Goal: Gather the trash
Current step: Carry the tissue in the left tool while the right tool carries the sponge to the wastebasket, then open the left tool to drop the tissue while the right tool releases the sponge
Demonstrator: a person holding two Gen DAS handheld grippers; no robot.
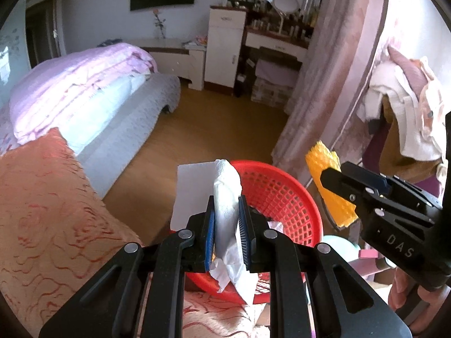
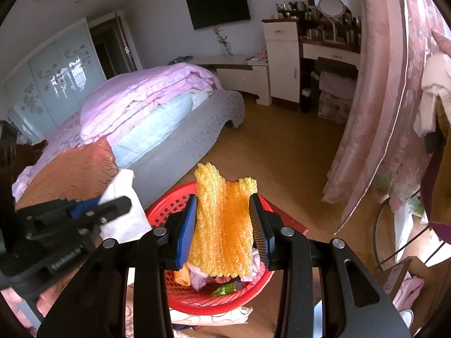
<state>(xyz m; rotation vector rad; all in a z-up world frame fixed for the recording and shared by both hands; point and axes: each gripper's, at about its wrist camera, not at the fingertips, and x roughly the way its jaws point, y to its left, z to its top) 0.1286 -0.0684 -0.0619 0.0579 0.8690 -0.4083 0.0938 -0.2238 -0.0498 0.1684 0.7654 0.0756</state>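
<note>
While both grippers hang above it, the red basket (image 2: 169, 298) fills the lower middle of the right wrist view, with the bed (image 2: 157, 112) spreading across the left half of the frame behind it and the pink curtain (image 2: 375, 107) falling down the right side. Some crumpled scraps already lie in the basket's bottom, near the lower centre of the frame.

At lower centre of that same view the right gripper (image 2: 222, 228) is clamped on a sheet of orange bubble wrap (image 2: 222, 225), which stands up between the blue pads and pokes above the fingertips. At lower centre of the left wrist view the left gripper (image 1: 227, 231) pinches a white tissue (image 1: 225, 197), folded and upright, with a loose tail hanging below the fingers over the basket rim.

The step in hand looks like the drop. To do it well, I would bring each load over the open middle of the basket, not its rim, and lower it before letting go, since both pieces are light and could drift or catch on the edge. The tissue's tail may cling to a pad, so opening the fingers wide should help. Releasing one side at a time keeps the two tools from bumping, as they sit near each other.
</note>
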